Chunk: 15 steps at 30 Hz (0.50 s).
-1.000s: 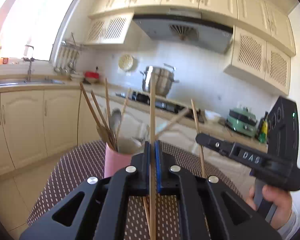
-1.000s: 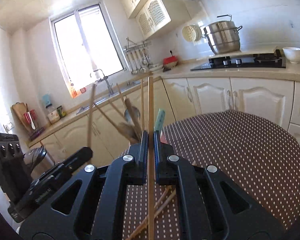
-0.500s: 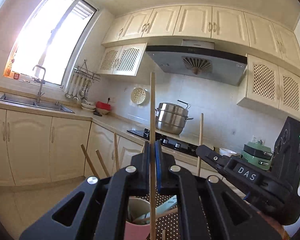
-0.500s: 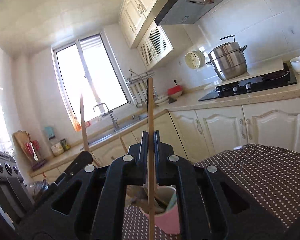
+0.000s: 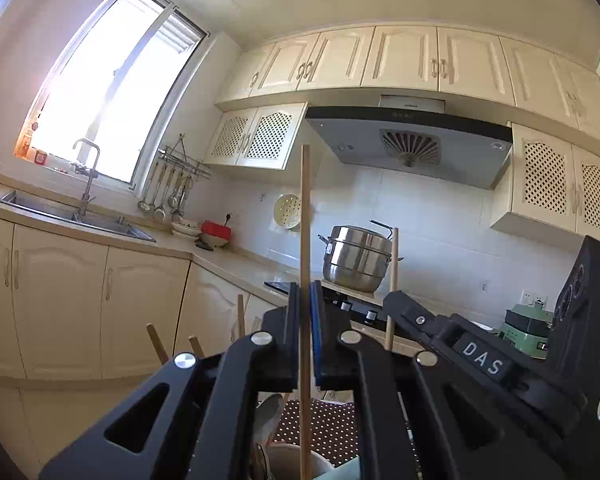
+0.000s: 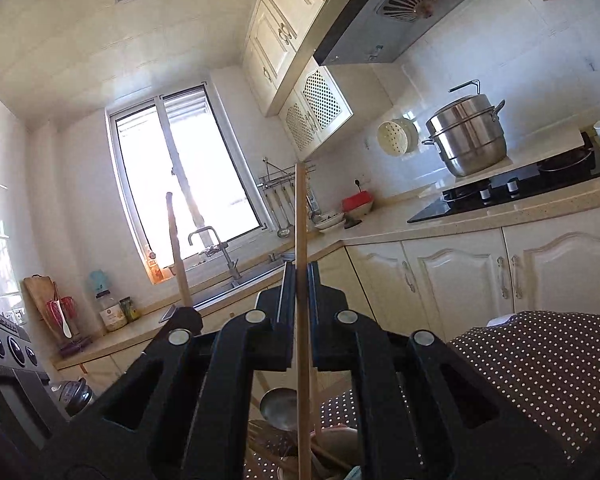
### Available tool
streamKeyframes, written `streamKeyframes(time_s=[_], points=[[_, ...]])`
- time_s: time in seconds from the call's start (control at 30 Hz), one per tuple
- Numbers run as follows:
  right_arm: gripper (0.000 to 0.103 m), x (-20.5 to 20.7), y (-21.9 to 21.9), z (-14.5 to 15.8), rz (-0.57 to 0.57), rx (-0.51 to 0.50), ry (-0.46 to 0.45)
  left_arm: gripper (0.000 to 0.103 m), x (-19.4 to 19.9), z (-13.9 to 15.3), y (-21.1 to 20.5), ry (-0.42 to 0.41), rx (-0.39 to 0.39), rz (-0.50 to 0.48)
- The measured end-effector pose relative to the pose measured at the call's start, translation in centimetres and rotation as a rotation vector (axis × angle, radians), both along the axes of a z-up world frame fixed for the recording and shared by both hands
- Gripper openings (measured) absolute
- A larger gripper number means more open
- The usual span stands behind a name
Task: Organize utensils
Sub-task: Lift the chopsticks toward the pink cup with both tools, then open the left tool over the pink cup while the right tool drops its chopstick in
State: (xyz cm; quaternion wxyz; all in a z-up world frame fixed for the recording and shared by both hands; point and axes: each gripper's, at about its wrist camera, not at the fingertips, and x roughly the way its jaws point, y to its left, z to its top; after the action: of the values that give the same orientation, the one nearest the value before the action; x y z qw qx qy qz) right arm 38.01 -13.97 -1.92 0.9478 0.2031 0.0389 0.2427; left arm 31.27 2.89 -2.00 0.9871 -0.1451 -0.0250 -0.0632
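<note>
Left black two-finger gripper (image 5: 305, 292) is clamped on a thin pale wooden chopstick (image 5: 305, 216), held upright, its lower end running down into the cream-rimmed utensil cup (image 5: 288, 458) at the bottom edge of the left wrist view. Right black two-finger gripper (image 6: 299, 276) is likewise pinched tight on a second thin wooden chopstick (image 6: 300, 216), also upright, lower end reaching into the cup (image 6: 342, 438) where a metal spoon bowl (image 6: 278, 408) and other wooden sticks crowd together. Cup stands on the brown white-dotted tablecloth (image 6: 540, 364). In the left view the right gripper body marked DAS (image 5: 480, 360) sits just beside, its chopstick (image 5: 392, 280) rising vertically. Background: stainless steel stacked steamer pot (image 5: 356, 258) on the black hob (image 6: 512, 190), steel sink (image 5: 76, 216) under the window.
</note>
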Motion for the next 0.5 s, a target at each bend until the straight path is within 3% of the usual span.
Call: streamKeyframes(time_s=[0.17,0.5], points=[[0.006,0.8,0.3,-0.2,-0.004,-0.017,-0.034,0.005,0.4,-0.5,-0.6,-0.028,0.028,0.029],[0.006,0.4,0.7,-0.3,0.021,-0.06,-0.108,0.005,1.4,-2.3,-1.0,0.008,0.032,0.004]])
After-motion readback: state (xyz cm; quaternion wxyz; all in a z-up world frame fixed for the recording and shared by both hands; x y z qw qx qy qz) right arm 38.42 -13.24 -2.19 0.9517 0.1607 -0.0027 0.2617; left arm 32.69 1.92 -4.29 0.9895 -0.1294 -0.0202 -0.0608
